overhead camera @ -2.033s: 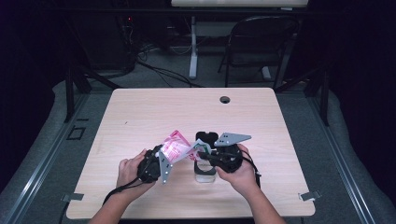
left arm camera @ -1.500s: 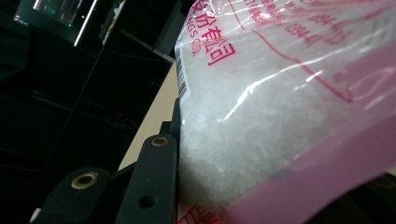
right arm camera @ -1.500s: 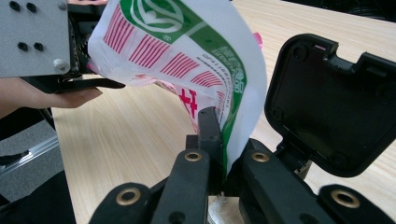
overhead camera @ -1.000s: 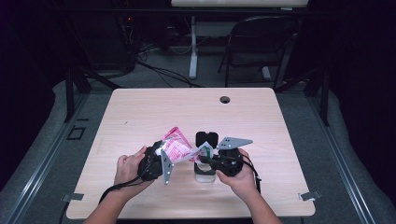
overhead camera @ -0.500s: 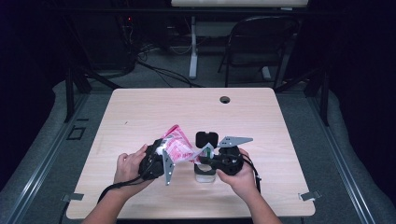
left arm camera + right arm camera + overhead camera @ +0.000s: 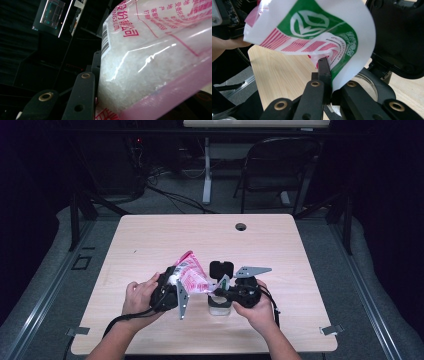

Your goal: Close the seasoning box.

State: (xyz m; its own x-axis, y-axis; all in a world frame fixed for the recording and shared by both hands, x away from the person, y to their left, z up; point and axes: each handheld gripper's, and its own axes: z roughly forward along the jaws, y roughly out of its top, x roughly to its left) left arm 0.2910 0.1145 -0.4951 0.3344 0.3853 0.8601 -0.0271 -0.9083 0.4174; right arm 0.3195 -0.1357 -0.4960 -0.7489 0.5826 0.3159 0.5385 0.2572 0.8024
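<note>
Two hand-held grippers work one pink-and-white bag of white granules (image 6: 192, 277) over one clear jar (image 6: 220, 306) on a wooden table (image 6: 150, 240). The left gripper (image 6: 172, 290) is clamped on the filled body of the bag; in the left gripper view the granules bulge against the film right beside its jaws, which press into the pack from the left. The right gripper (image 6: 224, 287) is clamped on the bag's opposite end; in the right gripper view its jaws stand closed, with the thin printed film (image 6: 317, 32) folding up and over them. The bag thus spans between the two grippers, tilted, its higher end away from the person above the left gripper. The jar stands directly below the right gripper, its glass rim (image 6: 368, 82) visible just behind and to the right of those jaws. A black lid-like piece (image 6: 221, 268) sits just beyond the right gripper; what it is cannot be told for sure.

The step in hand appears to be pouring the granules into the jar. To do it well, the right gripper should keep the mouth of the bag centred over the jar's rim while the left gripper raises the filled end slowly, so the flow starts thin and does not overshoot onto the table. The left grip should stay firm on the slippery film.

Count: two grippers, one bag, one jar, one black piece, one table.
</note>
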